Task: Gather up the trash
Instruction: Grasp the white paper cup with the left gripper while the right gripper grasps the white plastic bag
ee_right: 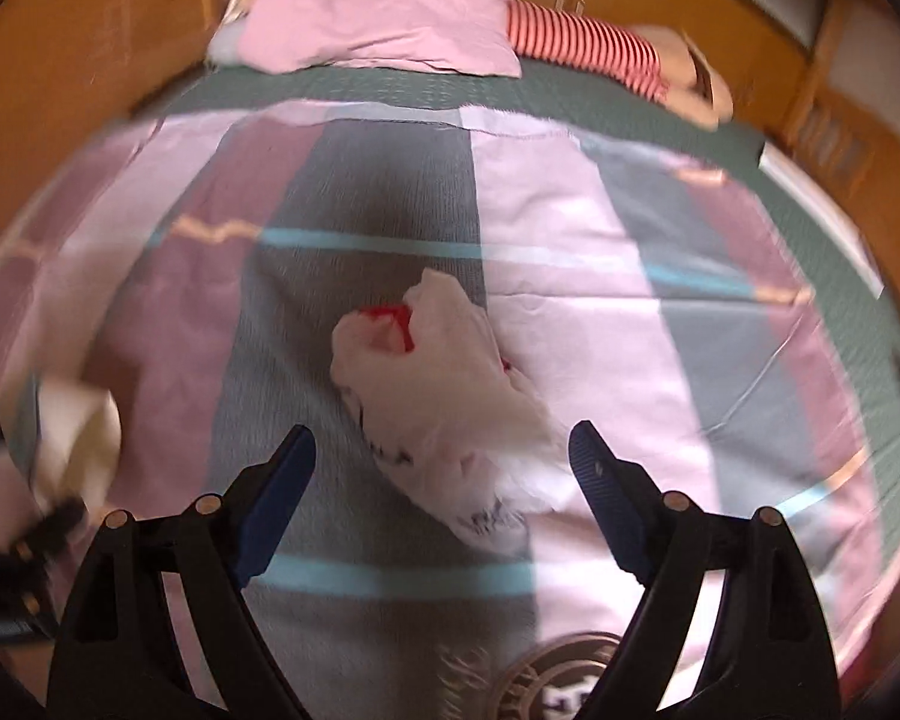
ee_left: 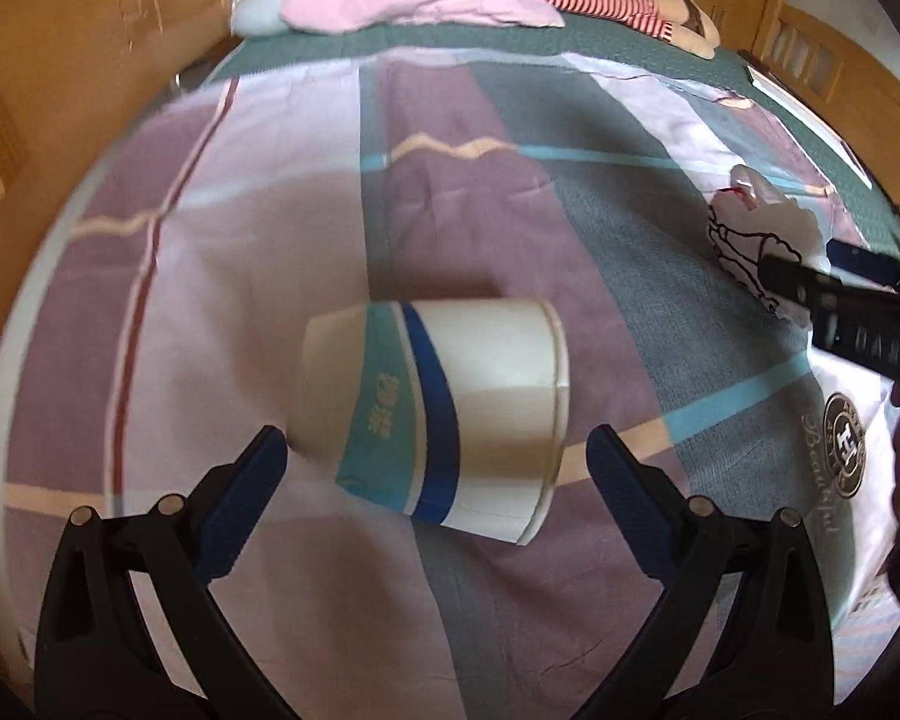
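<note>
Approach step here: my left gripper (ee_left: 435, 450) gapes empty before the tipped paper cup (ee_left: 435, 414), my right gripper (ee_right: 441, 450) equally wide over the crumpled plastic bag (ee_right: 444, 390), so next I must straddle and squeeze.

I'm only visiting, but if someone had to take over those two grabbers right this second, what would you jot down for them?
Left gripper: open, empty, lined up on the paper cup lying on its side on the bedspread.
Right gripper: open, empty, poised over the crumpled white plastic bag, also on the bedspread.
Done: nothing picked up yet.
Left: grasp cup and bag; no bin shows in either view.
</note>
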Motion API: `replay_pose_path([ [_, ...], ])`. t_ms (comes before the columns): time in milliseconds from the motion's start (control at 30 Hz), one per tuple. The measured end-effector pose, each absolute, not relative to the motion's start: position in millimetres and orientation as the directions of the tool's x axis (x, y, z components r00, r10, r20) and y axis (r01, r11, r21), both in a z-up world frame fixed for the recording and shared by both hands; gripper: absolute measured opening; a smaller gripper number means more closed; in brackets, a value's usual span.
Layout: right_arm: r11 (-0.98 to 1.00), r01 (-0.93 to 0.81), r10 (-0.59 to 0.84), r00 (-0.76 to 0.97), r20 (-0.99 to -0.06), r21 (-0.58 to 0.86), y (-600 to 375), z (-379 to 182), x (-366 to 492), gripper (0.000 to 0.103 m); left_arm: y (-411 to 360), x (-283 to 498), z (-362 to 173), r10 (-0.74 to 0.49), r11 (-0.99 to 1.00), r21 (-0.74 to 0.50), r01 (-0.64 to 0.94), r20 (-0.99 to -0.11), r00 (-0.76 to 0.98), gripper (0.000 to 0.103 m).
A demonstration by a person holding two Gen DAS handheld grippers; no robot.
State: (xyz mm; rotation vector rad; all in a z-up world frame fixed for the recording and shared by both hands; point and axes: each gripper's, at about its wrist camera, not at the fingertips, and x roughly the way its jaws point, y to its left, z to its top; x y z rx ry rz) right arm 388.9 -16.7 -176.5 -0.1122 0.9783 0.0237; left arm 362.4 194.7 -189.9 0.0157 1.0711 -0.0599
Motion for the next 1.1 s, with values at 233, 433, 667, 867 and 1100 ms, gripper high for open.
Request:
replay_pose_path([
  [233,0.974,-0.147,-0.075,0.516,-0.853,-0.174,0.5,-196.9,389.7,0.027,204.2,368.5,-209.4,-0.078,0.997,-0.075,0.023,-0.899,0.431,0.091],
  [433,0.992,-0.047,0.122,0.554,-0.824,0.115,-10.9,-166.3,340.2,0.022,222.3,364.9,-205.6,-0.076,0.996,-0.089,-0.007,-0.889,0.452,0.05],
  [667,0.897,0.016,0.373,0.508,-0.776,0.442,-3.5,-151.5,280.5,0.022,245.7,353.4,-198.8,-0.134,0.986,-0.165,-0.028,-0.878,0.46,0.022],
  [867,0.887,0.083,0.375,0.443,-0.815,0.453,-9.8,-173.4,277.1,0.022,254.4,330.4,-174.3,-0.123,0.99,-0.143,0.0,-0.849,0.514,0.007],
  [1100,0.924,0.032,0.314,0.502,-0.806,0.38,-7.0,-161.0,279.2,0.022,259.4,285.0,-132.7,-0.038,0.989,-0.116,-0.089,-0.791,0.61,0.004],
])
